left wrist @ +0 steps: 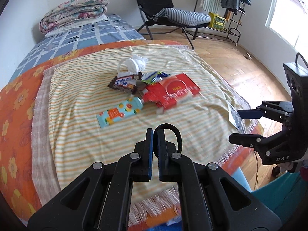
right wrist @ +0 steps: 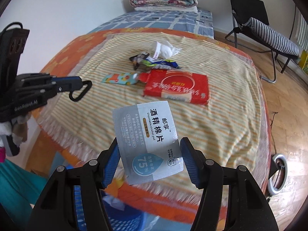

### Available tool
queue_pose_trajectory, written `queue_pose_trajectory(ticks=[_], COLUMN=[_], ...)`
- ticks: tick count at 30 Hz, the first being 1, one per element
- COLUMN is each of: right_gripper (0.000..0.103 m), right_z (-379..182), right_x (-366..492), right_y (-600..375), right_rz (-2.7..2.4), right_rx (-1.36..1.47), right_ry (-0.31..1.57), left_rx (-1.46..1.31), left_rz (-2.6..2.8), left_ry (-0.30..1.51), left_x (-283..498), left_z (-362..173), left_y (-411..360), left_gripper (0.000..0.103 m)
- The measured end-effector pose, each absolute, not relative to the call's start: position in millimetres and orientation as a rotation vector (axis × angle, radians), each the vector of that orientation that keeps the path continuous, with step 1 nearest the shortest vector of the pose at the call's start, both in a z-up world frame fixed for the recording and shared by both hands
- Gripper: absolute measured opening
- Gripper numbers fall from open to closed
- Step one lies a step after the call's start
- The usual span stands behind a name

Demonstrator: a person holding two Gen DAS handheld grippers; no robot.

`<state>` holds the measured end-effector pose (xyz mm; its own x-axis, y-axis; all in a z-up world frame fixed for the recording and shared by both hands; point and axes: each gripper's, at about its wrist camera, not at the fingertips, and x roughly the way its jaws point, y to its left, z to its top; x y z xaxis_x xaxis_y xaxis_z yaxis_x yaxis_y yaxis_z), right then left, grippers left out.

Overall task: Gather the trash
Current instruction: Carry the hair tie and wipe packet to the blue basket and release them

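My left gripper (left wrist: 155,132) is shut on a black elastic loop (left wrist: 170,134), above the near end of the striped blanket (left wrist: 80,134). My right gripper (right wrist: 150,142) is shut on a grey and white alcohol pad packet (right wrist: 148,138), its two pads against the packet's side edges. Mid-blanket lies a pile of trash: a red carton (right wrist: 177,88), a teal patterned packet (right wrist: 119,79), a brown snack wrapper (left wrist: 125,82), a blue-green wrapper (right wrist: 163,63) and a white tissue wad (right wrist: 165,50). Each gripper shows in the other's view, the left gripper (right wrist: 81,82) and the right gripper (left wrist: 235,126).
A blue mesh bin (right wrist: 119,219) with a plastic liner stands below the bed's near edge. A folded quilt (left wrist: 75,11) lies at the head of the bed. A black folding chair (left wrist: 173,15) and a clothes rack (left wrist: 227,2) stand on the wooden floor. A white ring (right wrist: 277,175) lies on the floor.
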<state>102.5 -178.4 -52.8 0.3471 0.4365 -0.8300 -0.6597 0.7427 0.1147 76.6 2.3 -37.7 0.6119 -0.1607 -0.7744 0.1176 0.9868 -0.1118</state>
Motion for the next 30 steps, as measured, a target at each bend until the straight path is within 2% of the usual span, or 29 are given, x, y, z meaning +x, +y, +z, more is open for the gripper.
queue_pose_trajectory(ticks=[11, 30], right_gripper=[0.061, 0.061], right_z=[-65.7, -99.2], right_x=[35.3, -24.0], right_y=[-180.4, -198.1], right_rz=[0.747, 0.75], right_rx=[-0.289, -0.289], right_ry=[0.983, 1.043], left_rx=[-0.016, 0.03], left_rz=[-0.185, -0.209], left_ry=[0.899, 0.992], left_x=[6.4, -65.9], left_z=[-41.5, -90.0], left_y=[-22.3, -46.8], left_gripper=[0.002, 0.002])
